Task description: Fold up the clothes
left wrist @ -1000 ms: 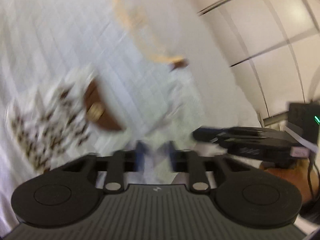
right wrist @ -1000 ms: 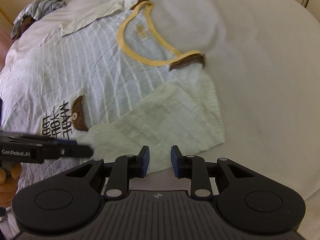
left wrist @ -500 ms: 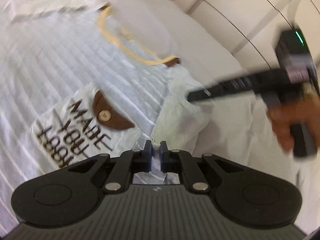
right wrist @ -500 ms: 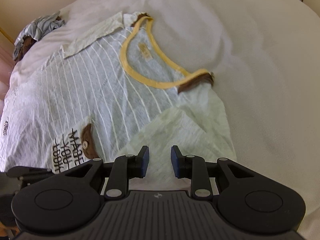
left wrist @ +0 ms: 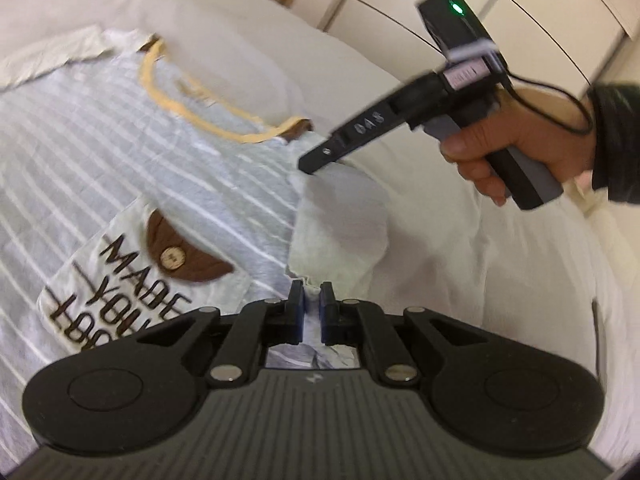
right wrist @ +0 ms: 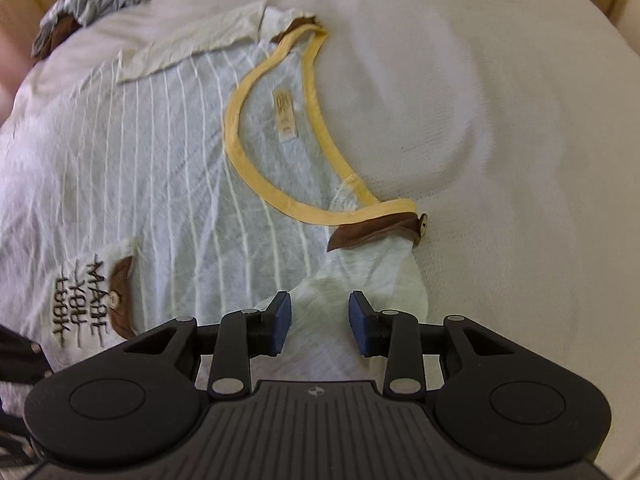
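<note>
A pale blue shirt (right wrist: 168, 168) with white stripes, a yellow neckline (right wrist: 240, 160) and a lettered chest pocket (left wrist: 132, 276) lies flat on the white bed. Its near sleeve (left wrist: 340, 232) is folded in over the body. My left gripper (left wrist: 311, 305) is shut on that sleeve's hem. My right gripper (right wrist: 320, 314), held in a hand, hovers over the same sleeve (right wrist: 360, 280) just below the brown shoulder tab (right wrist: 376, 232). Its jaws are opening, with cloth beneath them and nothing pinched. Seen from the left wrist, the right gripper's (left wrist: 320, 156) tip points down at the shoulder.
A crumpled grey and brown garment (right wrist: 88, 4) lies at the far left corner of the bed (right wrist: 500, 120). Pale cabinet doors (left wrist: 520, 28) stand beyond the bed. A cable trails from the hand (left wrist: 520, 148) that holds the right gripper.
The right gripper has moved up the sleeve toward the collar and its jaws have widened. The left view has rolled and steadied, its jaws now closer together on the hem.
</note>
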Motion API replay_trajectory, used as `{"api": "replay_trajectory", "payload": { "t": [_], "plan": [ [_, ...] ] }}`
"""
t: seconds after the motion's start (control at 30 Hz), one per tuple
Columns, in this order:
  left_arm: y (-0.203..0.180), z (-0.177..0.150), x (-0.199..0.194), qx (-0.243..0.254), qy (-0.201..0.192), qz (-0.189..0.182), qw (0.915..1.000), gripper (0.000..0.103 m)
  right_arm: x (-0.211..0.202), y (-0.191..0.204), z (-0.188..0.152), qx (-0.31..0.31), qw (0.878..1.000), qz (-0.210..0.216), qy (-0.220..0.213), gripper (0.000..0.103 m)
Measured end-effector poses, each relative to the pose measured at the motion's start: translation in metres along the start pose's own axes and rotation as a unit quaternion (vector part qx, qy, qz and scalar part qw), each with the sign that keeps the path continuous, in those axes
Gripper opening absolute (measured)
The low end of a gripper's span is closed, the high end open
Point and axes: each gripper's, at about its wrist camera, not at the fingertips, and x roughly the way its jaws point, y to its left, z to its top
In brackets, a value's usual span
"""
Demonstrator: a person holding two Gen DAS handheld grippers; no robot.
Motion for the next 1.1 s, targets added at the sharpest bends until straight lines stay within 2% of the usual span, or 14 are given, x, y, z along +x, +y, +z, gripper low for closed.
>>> {"api": "replay_trajectory", "payload": {
  "t": [0.07,0.1,0.13,0.27,0.33,0.5,0.6,0.67,0.77,0.83,0.93,1.0,1.07,1.1],
  "plan": [
    [0.004,0.002,-0.002,-0.021,0.003,0.0,0.9998,0.004,0.005,-0.002,0.001,-0.003,1.0,0.011,0.01,0.032],
    [0.006,0.003,-0.001,-0.027,0.004,-0.001,0.9996,0.004,0.006,-0.002,0.0,-0.003,1.0,0.016,0.015,0.013],
    [0.007,0.003,-0.002,-0.028,0.002,-0.002,0.9996,0.004,0.004,-0.001,-0.001,-0.004,1.0,0.02,0.015,0.0],
    [0.001,0.003,-0.012,-0.013,-0.02,-0.018,0.9996,0.004,-0.025,0.005,-0.012,-0.001,0.999,-0.013,-0.051,0.0],
    [0.008,0.001,-0.008,-0.047,-0.009,-0.004,0.9989,0.004,-0.034,0.003,-0.018,0.017,0.997,-0.028,-0.073,0.0],
    [0.031,-0.005,0.007,-0.117,0.038,0.029,0.992,0.006,-0.018,0.005,-0.025,0.012,0.997,-0.049,-0.052,0.0],
    [0.036,-0.006,0.002,-0.126,0.038,0.036,0.9907,0.008,-0.025,0.008,-0.027,0.022,0.994,-0.073,-0.077,0.023],
    [0.038,-0.006,-0.005,-0.133,0.031,0.047,0.9895,0.008,-0.033,0.007,-0.033,0.039,0.993,-0.072,-0.088,0.023],
    [0.023,-0.005,-0.02,-0.077,0.002,0.059,0.9953,0.009,-0.045,0.007,-0.044,0.055,0.992,-0.071,-0.093,0.023],
    [0.007,-0.002,-0.025,-0.025,-0.016,0.039,0.9988,0.009,-0.051,0.008,-0.054,0.067,0.991,-0.073,-0.095,0.023],
    [-0.011,0.003,-0.015,0.02,-0.016,-0.005,0.9997,0.009,-0.046,0.003,-0.064,0.09,0.991,-0.056,-0.082,0.023],
    [-0.015,0.003,0.006,0.022,0.017,-0.03,0.9992,0.013,-0.039,-0.001,-0.069,0.09,0.992,-0.059,-0.064,0.023],
    [-0.016,-0.004,0.037,0.019,0.084,-0.042,0.9954,0.014,-0.033,-0.005,-0.073,0.084,0.993,-0.071,-0.042,0.023],
    [-0.016,-0.008,0.045,0.022,0.099,-0.046,0.9938,0.014,-0.03,-0.007,-0.075,0.081,0.993,-0.076,-0.031,0.023]
  ]
}}
